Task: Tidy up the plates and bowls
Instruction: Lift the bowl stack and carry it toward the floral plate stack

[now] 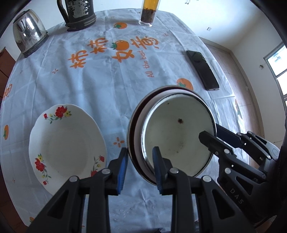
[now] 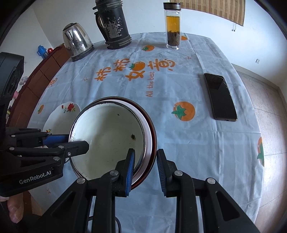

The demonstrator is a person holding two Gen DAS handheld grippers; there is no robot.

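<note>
A white enamel bowl (image 1: 177, 136) sits nested in a dark-rimmed bowl (image 1: 133, 132); both also show in the right wrist view, the enamel bowl (image 2: 107, 132) inside the dark-rimmed bowl (image 2: 149, 129). My left gripper (image 1: 140, 168) straddles the stack's left rim, jaws open, one finger outside and one inside. My right gripper (image 2: 146, 168) straddles the right rim the same way, jaws open. A white floral plate (image 1: 66, 143) lies to the left, partly hidden in the right wrist view (image 2: 61, 114).
On the printed tablecloth (image 1: 107, 80) stand a steel kettle (image 1: 28, 34), a black jug (image 1: 79, 12) and a glass tea bottle (image 1: 148, 12) at the back. A black phone (image 1: 202, 69) lies at the right. A wooden cabinet (image 2: 32, 80) stands left of the table.
</note>
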